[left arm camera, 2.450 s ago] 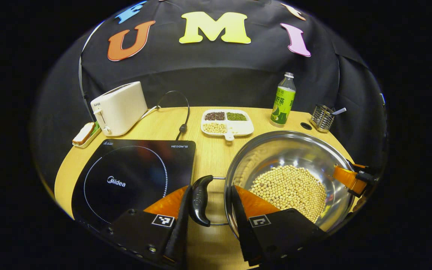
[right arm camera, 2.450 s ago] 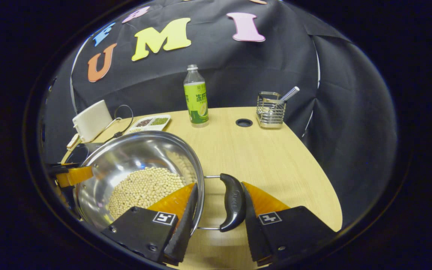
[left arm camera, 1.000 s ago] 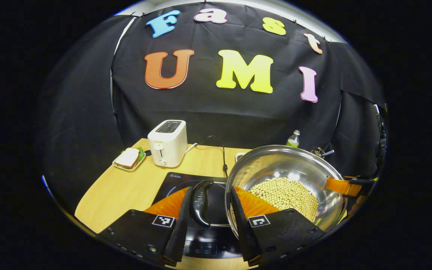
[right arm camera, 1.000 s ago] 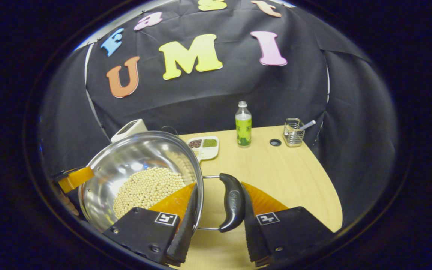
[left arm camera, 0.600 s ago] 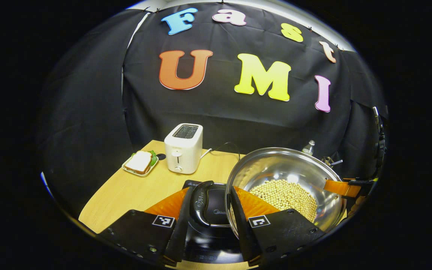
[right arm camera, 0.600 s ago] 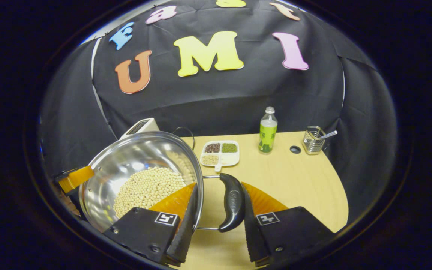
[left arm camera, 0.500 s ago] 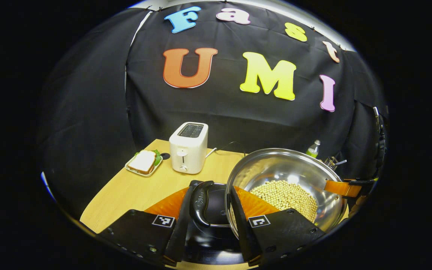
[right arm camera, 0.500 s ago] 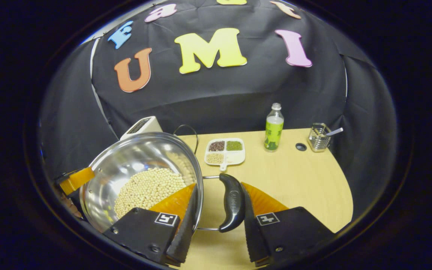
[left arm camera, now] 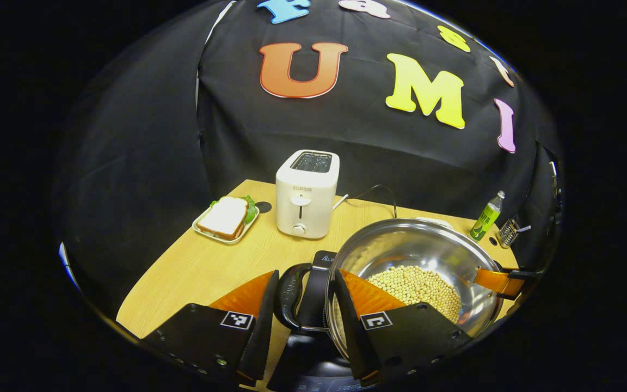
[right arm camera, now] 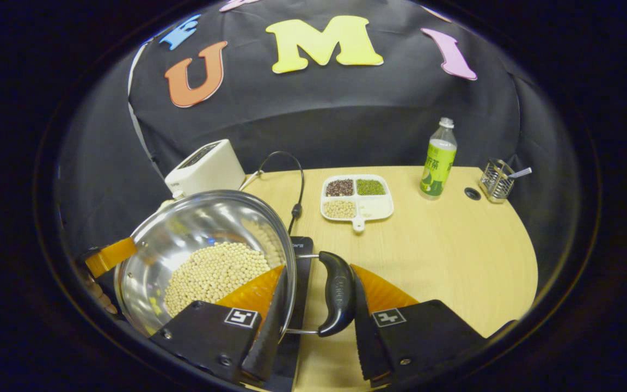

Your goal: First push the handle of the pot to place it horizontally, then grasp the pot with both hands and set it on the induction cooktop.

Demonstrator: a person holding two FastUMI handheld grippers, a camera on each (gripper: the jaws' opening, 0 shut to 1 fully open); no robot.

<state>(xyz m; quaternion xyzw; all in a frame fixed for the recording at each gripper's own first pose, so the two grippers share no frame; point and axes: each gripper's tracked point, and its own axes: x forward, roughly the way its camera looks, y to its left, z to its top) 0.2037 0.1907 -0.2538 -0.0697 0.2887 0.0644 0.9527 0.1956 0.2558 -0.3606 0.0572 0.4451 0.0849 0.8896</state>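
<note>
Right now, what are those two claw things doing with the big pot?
Left gripper and right gripper each grip a side handle. Pot of beans held over the induction cooktop. Nothing in the way.

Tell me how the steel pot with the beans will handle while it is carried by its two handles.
The pot is probably heavy for its size: a mound of beans covers its bottom. The loose beans would likely slide if it tilts, shifting the weight. Its polished steel looks rigid, and the left handle and right handle each sit between jaws, so it should stay level if both move together.
</note>
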